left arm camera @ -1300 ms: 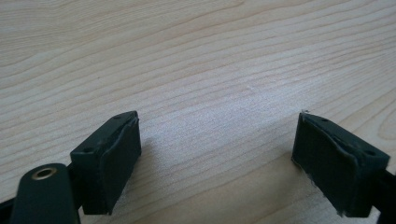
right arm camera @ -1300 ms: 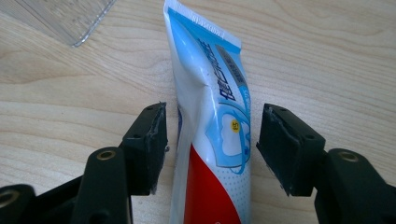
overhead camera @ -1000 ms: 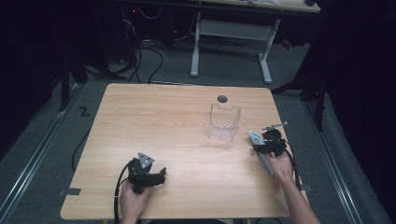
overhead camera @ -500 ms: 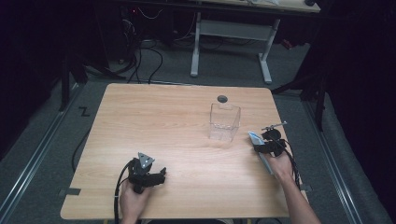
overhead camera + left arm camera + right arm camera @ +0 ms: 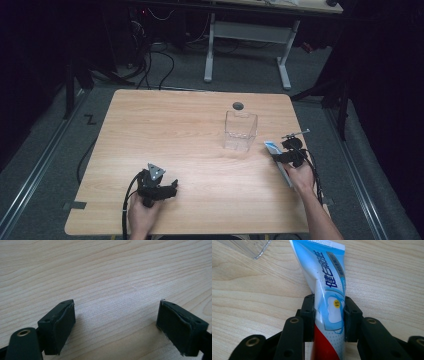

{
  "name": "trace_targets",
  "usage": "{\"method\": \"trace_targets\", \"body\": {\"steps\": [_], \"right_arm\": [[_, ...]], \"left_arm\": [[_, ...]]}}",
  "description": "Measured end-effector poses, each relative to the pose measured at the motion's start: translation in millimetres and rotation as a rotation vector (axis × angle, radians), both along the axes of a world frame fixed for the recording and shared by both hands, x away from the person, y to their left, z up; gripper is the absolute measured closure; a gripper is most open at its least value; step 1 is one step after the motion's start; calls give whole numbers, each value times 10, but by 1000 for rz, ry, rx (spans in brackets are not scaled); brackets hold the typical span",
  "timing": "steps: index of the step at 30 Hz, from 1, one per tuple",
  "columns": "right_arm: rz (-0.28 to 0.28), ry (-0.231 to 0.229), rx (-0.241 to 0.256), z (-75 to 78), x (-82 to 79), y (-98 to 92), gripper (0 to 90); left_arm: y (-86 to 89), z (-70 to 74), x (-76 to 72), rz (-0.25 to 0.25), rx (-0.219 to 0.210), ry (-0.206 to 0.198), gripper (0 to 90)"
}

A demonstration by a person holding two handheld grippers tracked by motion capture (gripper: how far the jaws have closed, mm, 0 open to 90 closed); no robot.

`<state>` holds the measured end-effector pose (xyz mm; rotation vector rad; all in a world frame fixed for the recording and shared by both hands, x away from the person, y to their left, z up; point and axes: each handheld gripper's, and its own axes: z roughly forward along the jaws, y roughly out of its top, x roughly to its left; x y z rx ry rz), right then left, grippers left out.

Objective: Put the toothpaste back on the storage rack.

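Observation:
A blue, white and red toothpaste tube (image 5: 325, 282) lies on the wooden table (image 5: 175, 130) at the right side (image 5: 278, 160). My right gripper (image 5: 329, 315) is shut on the tube's middle, its crimped end pointing away toward a clear plastic container (image 5: 240, 131). That container stands upright just left of the tube's far end, and its corner (image 5: 249, 248) shows at top left in the right gripper view. My left gripper (image 5: 159, 186) rests near the table's front left, open (image 5: 116, 325), with bare wood between its pads.
A round dark grommet hole (image 5: 238, 105) sits in the table behind the container. Cables trail from both grippers off the front edge. A white desk frame (image 5: 247, 45) stands on the floor beyond the table.

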<state>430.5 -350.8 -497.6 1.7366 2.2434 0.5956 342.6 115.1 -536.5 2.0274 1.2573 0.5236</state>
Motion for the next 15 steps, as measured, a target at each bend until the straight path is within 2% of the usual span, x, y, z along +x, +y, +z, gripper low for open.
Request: {"method": "trace_targets", "body": {"steps": [9, 15], "right_arm": [[15, -8, -9, 8, -20, 28, 697], [24, -27, 12, 42, -78, 15, 697]], "left_arm": [[0, -1, 0, 0, -2, -1, 157], [1, -2, -1, 0, -2, -2, 156]]}}
